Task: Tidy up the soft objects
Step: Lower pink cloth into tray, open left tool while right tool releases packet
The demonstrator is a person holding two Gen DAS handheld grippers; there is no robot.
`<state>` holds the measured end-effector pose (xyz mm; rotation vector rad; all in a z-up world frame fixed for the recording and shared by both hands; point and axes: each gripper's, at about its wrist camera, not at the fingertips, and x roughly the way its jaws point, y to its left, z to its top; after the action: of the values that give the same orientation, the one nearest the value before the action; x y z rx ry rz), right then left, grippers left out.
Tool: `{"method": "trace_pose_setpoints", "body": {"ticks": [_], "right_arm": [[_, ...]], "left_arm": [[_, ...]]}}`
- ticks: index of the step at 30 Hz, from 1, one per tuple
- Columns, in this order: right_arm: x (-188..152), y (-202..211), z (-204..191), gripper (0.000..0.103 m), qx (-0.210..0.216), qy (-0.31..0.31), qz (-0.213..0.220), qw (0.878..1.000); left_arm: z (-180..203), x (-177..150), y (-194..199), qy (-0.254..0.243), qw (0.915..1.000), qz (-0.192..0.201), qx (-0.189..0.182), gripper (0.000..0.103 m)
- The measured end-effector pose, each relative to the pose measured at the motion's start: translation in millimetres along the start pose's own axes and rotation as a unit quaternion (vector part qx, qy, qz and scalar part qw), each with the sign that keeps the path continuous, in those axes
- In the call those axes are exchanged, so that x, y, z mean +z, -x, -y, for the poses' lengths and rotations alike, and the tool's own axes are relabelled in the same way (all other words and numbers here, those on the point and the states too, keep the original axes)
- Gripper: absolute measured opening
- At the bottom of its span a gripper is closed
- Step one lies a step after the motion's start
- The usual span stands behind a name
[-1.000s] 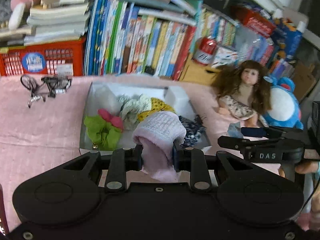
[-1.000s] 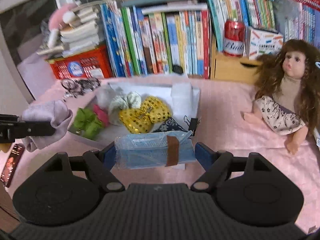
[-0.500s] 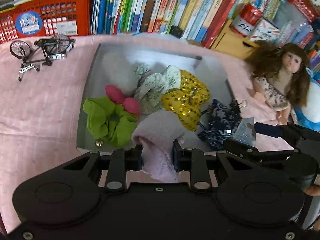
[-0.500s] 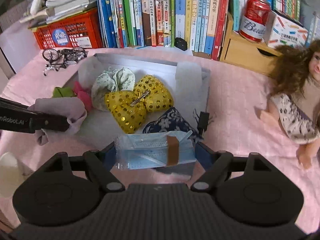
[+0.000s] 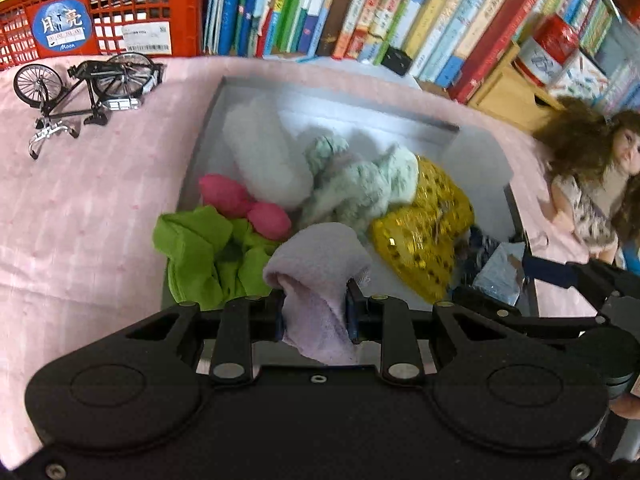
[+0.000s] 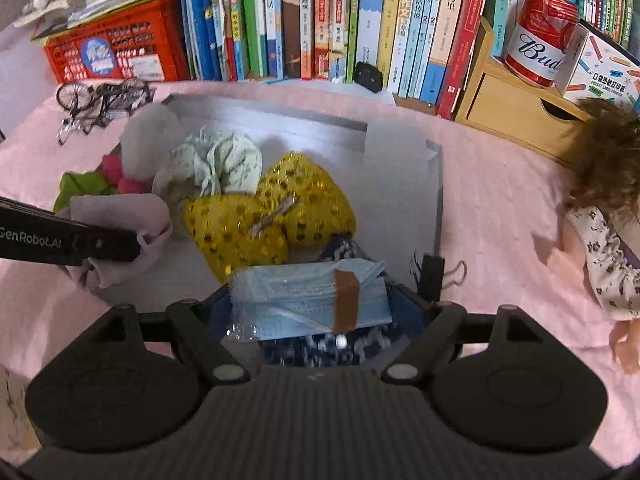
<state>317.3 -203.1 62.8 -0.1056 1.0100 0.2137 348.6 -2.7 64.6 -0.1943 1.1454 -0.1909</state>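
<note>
- Workspace: a pink cloth [image 5: 80, 208] covers the surface; a shallow grey box [image 5: 340, 98] sits on it, open at the top.
- Left gripper [image 5: 316, 312]: jaws clamped on a folded lilac cloth [image 5: 316, 264], which bulges above the pads and hangs below them. In the right wrist view the same gripper [image 6: 132, 246] enters from the left edge, with the lilac cloth [image 6: 120, 216] over the near left edge of the grey box [image 6: 436, 184].
- Right gripper [image 6: 308, 304]: jaws set wide and clamped on the two short ends of a bagged blue face mask [image 6: 308, 300] sealed with a strip of brown tape. The mask is held over the near right corner of the box, above a dark blue patterned cloth [image 6: 340, 246].
- Box contents, left wrist view: a green cloth [image 5: 192, 256] at the near left corner, a pink item [image 5: 244, 204] touching it, a white soft roll [image 5: 264, 160] behind, a pale green printed cloth [image 5: 360, 184] at centre, and a yellow sequinned bow [image 5: 424, 232] to its right.
- Yellow sequinned bow, right wrist view [image 6: 272, 216]: a metal clip lies across its centre.
- Surroundings: a model bicycle [image 5: 84, 88] stands beyond the box on the left, in front of a red crate [image 5: 100, 16]. A row of books [image 6: 320, 20] lines the back. A red can [image 6: 540, 40] rests on a small wooden drawer unit [image 6: 512, 108]. A doll [image 6: 600, 216] lies to the right of the box, apart from it. A black binder clip [image 6: 436, 272] lies just beside the box's near right corner.
</note>
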Motion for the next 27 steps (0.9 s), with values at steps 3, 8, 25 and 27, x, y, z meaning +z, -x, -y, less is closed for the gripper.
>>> {"method": "trace_pose_setpoints", "body": {"ticks": [3, 8, 25, 27], "right_arm": [[5, -4, 0, 0.083, 0.003, -0.007, 0.009, 1.0], [10, -8, -1, 0.086, -0.004, -0.005, 0.034, 0.999], [5, -3, 2, 0.1, 0.028, -0.009, 0.048, 0.998], [4, 1, 2, 0.1, 0.03, -0.011, 0.053, 0.998]], "left_arm": [[-5, 6, -3, 0.006, 0.9999, 0.01, -0.003, 0.026], [-5, 13, -11, 0.004, 0.9999, 0.016, -0.002, 0.03], [5, 6, -5, -0.02, 0.9991, 0.038, -0.004, 0.058], [8, 4, 0, -0.025, 0.9987, 0.044, 0.001, 0.059]]}}
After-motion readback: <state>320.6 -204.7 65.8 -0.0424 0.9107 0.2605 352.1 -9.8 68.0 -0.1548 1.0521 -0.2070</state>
